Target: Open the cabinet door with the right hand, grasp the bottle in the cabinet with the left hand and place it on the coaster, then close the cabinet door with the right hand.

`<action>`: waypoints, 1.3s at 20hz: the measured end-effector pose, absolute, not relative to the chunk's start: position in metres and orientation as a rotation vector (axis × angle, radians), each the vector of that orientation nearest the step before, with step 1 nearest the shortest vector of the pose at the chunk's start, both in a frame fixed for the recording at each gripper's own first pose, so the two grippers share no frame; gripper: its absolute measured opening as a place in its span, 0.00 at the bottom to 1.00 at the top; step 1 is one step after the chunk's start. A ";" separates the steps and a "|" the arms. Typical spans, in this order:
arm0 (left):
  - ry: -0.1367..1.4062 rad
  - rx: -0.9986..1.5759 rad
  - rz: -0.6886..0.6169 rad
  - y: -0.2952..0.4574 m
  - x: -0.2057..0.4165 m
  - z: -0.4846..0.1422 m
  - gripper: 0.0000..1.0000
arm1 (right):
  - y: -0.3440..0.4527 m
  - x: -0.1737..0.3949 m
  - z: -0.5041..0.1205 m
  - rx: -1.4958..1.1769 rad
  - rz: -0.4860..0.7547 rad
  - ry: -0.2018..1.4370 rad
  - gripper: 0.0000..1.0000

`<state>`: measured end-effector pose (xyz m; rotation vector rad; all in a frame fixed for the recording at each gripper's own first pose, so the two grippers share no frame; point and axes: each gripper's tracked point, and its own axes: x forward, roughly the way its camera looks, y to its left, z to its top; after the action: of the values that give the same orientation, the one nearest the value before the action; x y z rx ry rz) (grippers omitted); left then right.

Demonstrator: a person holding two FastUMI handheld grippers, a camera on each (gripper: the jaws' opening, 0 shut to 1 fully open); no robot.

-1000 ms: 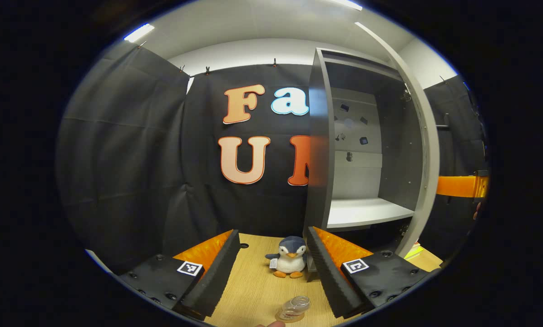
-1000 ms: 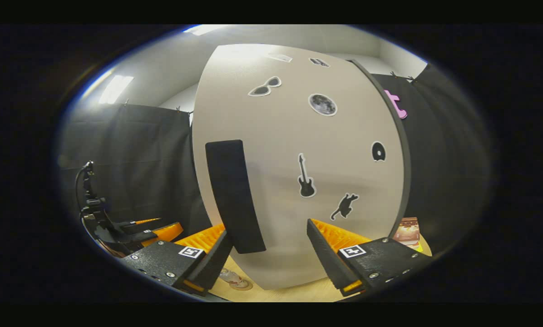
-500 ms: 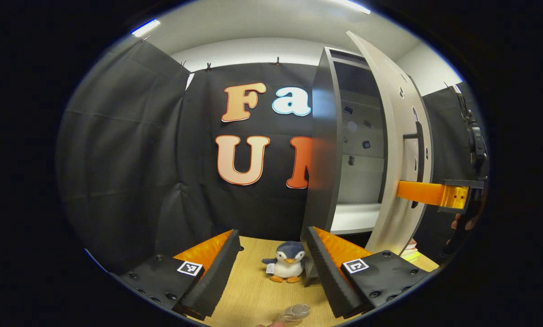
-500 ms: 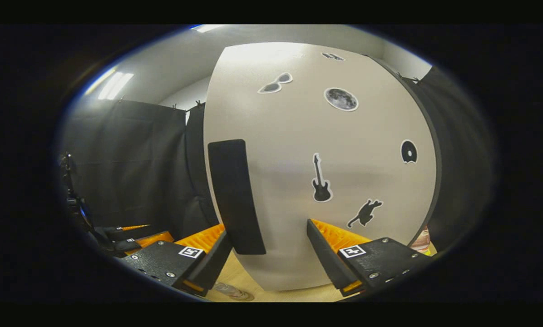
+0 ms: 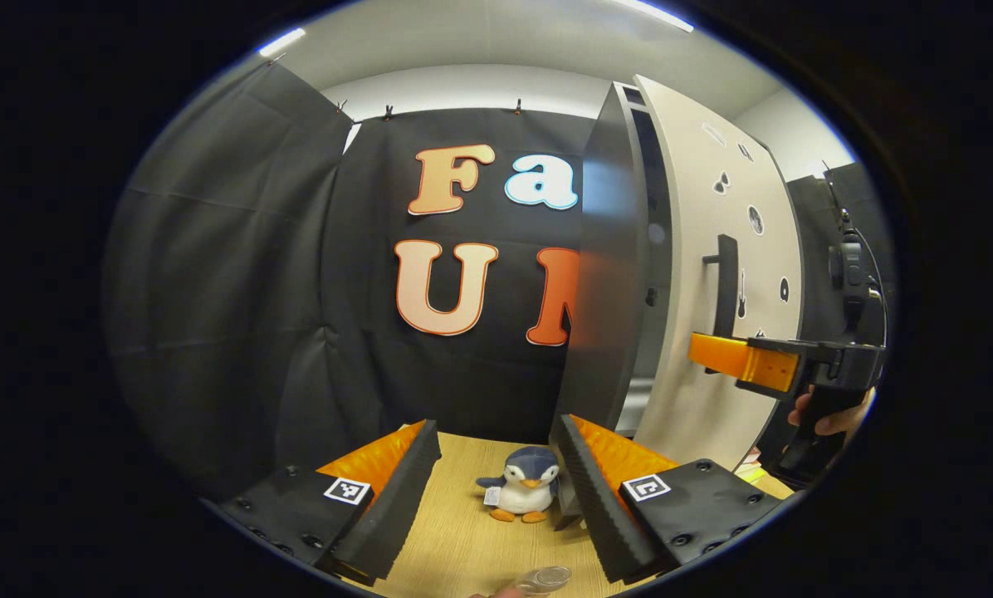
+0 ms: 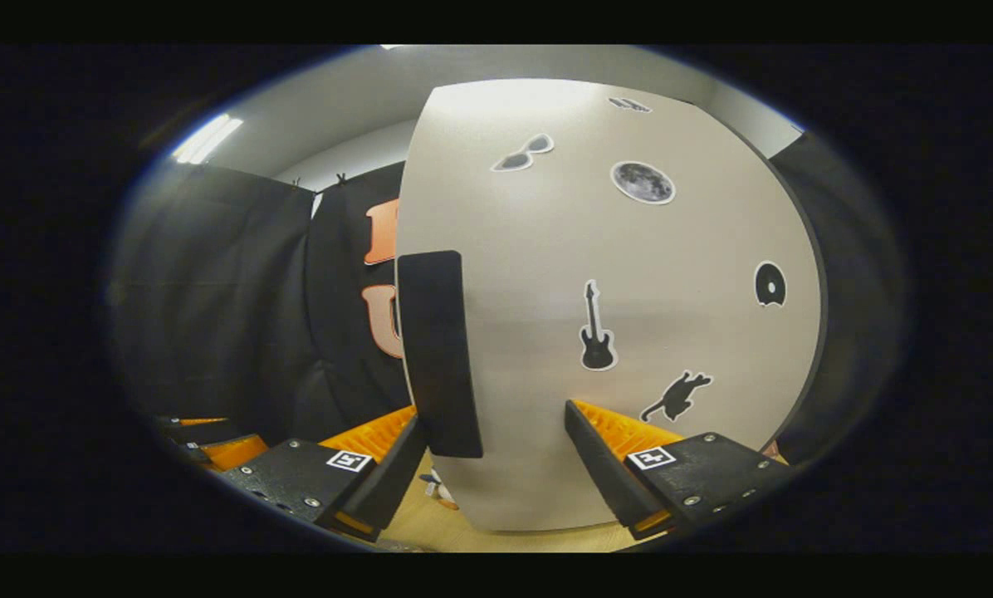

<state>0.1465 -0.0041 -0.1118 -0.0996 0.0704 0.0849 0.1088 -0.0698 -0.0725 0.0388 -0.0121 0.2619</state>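
Note:
The cabinet [image 5: 609,274] stands at the right of the left gripper view, its pale door [image 5: 712,249] swung almost shut with a narrow dark gap left. The door [image 6: 629,266], with stickers and a dark upright handle [image 6: 438,357], looms close in the right gripper view. My right gripper [image 6: 496,473] is open, its fingers up against the door's face, the handle's lower end just inside its left finger [image 6: 388,486]. In the left gripper view the right gripper [image 5: 762,364] is held by a hand [image 5: 824,415]. My left gripper [image 5: 492,498] is open and holds nothing. The clear bottle's top [image 5: 545,579] peeks at the bottom edge.
A small plush penguin [image 5: 520,492] sits on the wooden table [image 5: 455,540] between my left gripper's fingers, farther off, beside the cabinet's foot. Black cloth walls close the booth at the back and left. Some books or boxes [image 5: 750,469] lie by the cabinet's right side.
The cabinet door has swung from wide open to almost shut, with the right gripper following against its face. The bottle has slid lower in the left gripper view.

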 end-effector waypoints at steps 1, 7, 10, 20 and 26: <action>0.066 -0.096 0.081 -0.005 0.148 -0.110 0.95 | -0.069 0.109 -0.072 0.033 0.247 -0.018 0.96; 0.058 -0.098 0.058 -0.009 0.151 -0.103 0.95 | -0.067 0.108 -0.074 0.024 0.185 -0.032 0.96; 0.055 -0.099 0.050 -0.009 0.149 -0.102 0.95 | -0.066 0.107 -0.075 0.014 0.174 -0.035 0.97; 0.043 -0.108 0.026 -0.029 0.127 -0.088 0.94 | -0.080 0.065 -0.056 0.065 0.192 -0.046 0.96; 0.023 -0.094 -0.007 -0.067 0.099 -0.067 0.95 | -0.120 -0.026 -0.044 0.065 0.158 -0.028 0.96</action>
<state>0.0987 -0.0671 -0.0674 -0.0944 0.0232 -0.0073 -0.0259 -0.1201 -0.0436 0.0648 -0.0282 0.1577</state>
